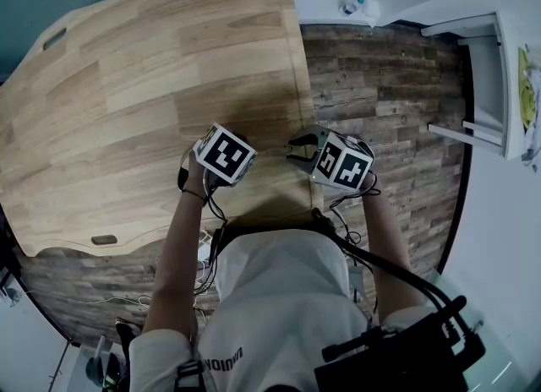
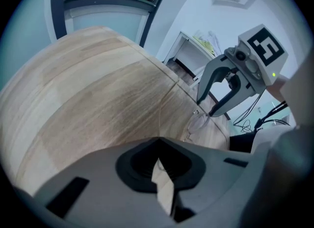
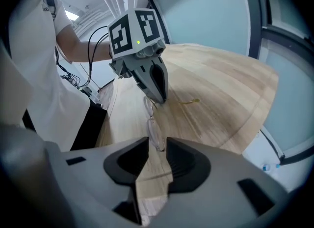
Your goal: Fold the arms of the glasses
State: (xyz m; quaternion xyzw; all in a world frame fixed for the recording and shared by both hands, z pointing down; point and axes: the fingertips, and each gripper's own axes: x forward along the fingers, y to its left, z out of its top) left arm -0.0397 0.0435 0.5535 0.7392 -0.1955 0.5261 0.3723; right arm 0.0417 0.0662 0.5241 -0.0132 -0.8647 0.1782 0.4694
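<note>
Thin wire-framed glasses [image 3: 152,124] lie on the wooden table [image 1: 152,86] close to its right edge, between my two grippers. My left gripper [image 3: 158,99] points steeply down with its jaws shut, its tip on the far end of the frame; one thin arm [image 3: 189,102] sticks out sideways from there. In the left gripper view the lenses [image 2: 197,123] run from my jaws toward the right gripper [image 2: 206,108]. My right gripper [image 3: 157,146] is open, with the near end of the glasses in the gap between its pads and neither pad pressing on it.
The table's curved right edge [image 1: 302,86] runs just beside the grippers, with plank flooring [image 1: 380,95] beyond it. White furniture [image 1: 486,86] stands at the far right. Cables [image 1: 351,213] trail from the grippers toward the person's body.
</note>
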